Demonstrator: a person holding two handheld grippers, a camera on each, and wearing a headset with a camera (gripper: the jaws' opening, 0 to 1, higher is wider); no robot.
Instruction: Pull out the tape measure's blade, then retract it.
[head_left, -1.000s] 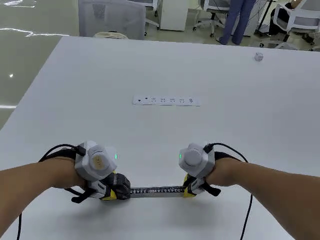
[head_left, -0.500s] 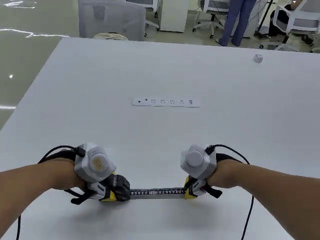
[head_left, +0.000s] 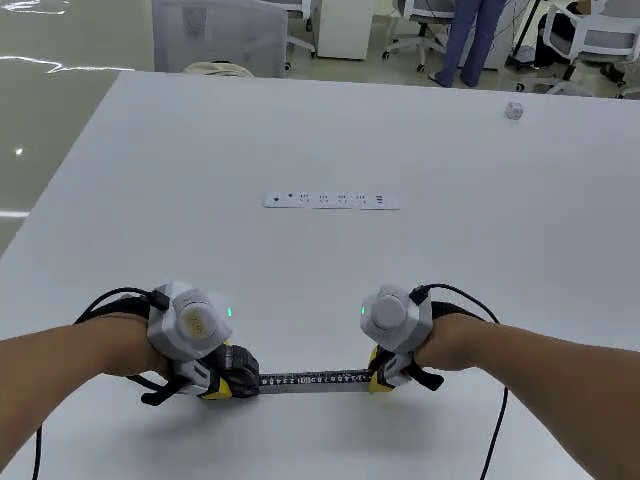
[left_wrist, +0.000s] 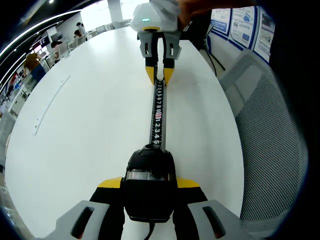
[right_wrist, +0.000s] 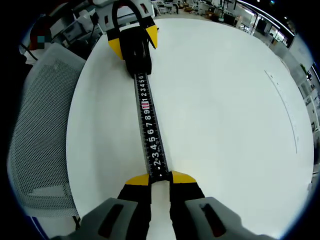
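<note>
Left claw (head_left: 225, 385) clenched around black tape measure case (left_wrist: 150, 182), near tabletop (head_left: 330, 140) front edge. Right claw (right_wrist: 160, 179) pinches blade (right_wrist: 149, 130) tip. Blade drawn out straight between claws, numbers facing up.

The blade (right_wrist: 149, 127) bears printed digits (1 to 9, repeating).

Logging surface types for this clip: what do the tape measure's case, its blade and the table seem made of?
Case: black, dull sheen, rounded moulded shape, so likely plastic or rubber. Blade: thin dark strip with printed white numbers, probably coated metal, though the look leaves it open. Table: smooth, plain white, softly reflective, likely laminate.
</note>
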